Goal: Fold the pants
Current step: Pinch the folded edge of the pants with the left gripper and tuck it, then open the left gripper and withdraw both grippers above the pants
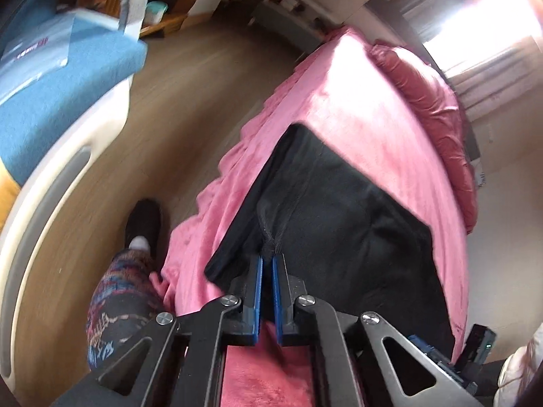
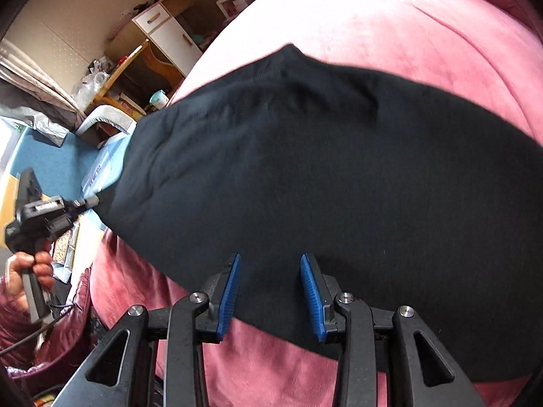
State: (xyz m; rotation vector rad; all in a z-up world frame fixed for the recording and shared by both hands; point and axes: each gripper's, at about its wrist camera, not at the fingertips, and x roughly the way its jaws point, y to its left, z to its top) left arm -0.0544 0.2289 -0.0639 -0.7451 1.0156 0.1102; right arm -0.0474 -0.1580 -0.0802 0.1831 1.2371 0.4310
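While the left gripper (image 1: 268,258) pinches a bunched edge of the black pants (image 2: 339,183), the right gripper (image 2: 270,264) hovers open over the near hem. Pants lie partly folded across the pink bed (image 1: 356,78). Likely next: right grips, carry fold over.

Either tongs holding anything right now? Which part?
Left tongs are shut on the black pants, pinching a bunched bit of fabric at their near edge. Right tongs are open over the pants, gripping nothing.
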